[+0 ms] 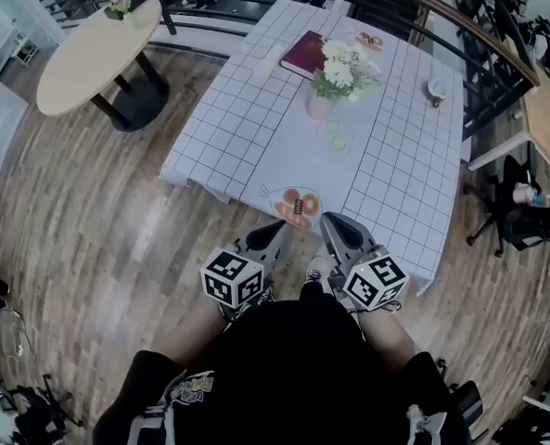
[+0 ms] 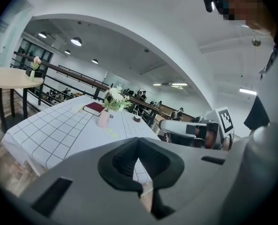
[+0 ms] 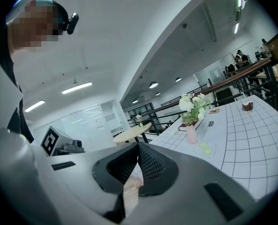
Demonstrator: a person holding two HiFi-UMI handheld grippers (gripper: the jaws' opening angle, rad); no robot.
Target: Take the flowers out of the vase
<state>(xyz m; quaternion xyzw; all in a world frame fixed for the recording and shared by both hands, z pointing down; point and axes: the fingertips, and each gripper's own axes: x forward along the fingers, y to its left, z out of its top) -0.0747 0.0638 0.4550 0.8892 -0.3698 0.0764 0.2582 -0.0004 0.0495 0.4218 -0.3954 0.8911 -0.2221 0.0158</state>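
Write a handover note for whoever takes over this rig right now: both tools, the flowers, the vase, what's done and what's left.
Left tool: shut, empty, held by the near edge of the table.
Right tool: shut, empty, beside the left one.
Flowers: standing in the pink vase mid-table, beyond the plate. Neither tool is near them.
Done: nothing yet.
Left: open a tool, move in to the stems, grip them and lift the flowers clear. The other tool could probably steady the vase.
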